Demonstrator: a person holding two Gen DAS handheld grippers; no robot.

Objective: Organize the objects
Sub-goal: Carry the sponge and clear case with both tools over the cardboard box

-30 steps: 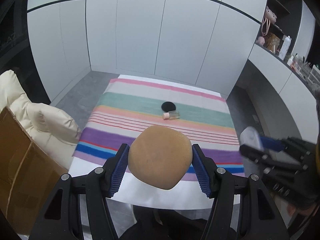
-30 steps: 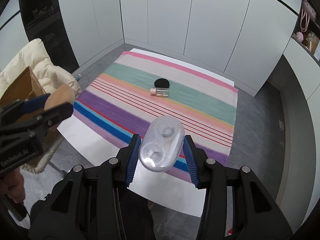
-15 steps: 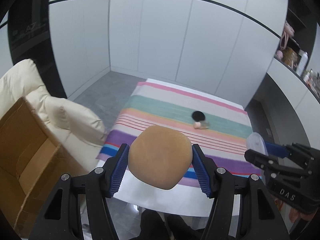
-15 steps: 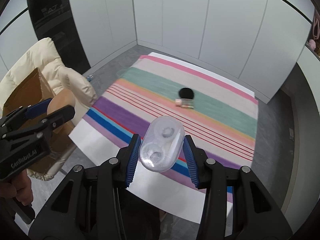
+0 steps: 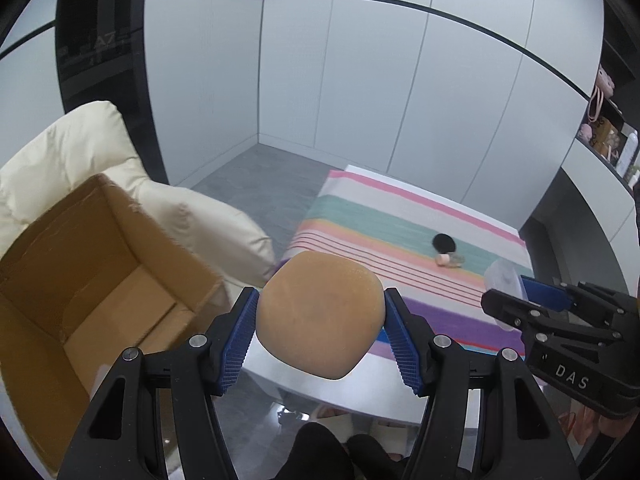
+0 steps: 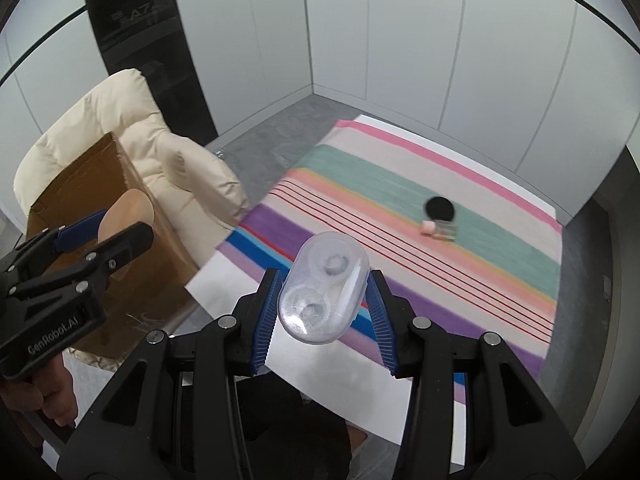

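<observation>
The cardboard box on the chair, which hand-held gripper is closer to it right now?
Left. The left hand-held gripper, holding the tan sponge, is beside the cardboard box. The right hand-held gripper, holding the clear case, is farther, by the striped cloth.

A: Background, left side?
B: Cream padded armchair [image 5: 80, 160], seen from both wrist cameras. Dark vertical panel [image 5: 100, 48] behind it, faint lettering, not legible.

A: Walls and floor?
B: Pale wall panels [image 5: 360, 80] crossed by a thin dark line. Grey floor [image 5: 248, 176] between armchair and wall.

A: Right side?
B: Open shelf [image 5: 608, 136] in the left wrist view, holding a pink bag, a white bottle and small items too small to identify. Pale cabinet fronts [image 5: 592, 200] below it.
</observation>
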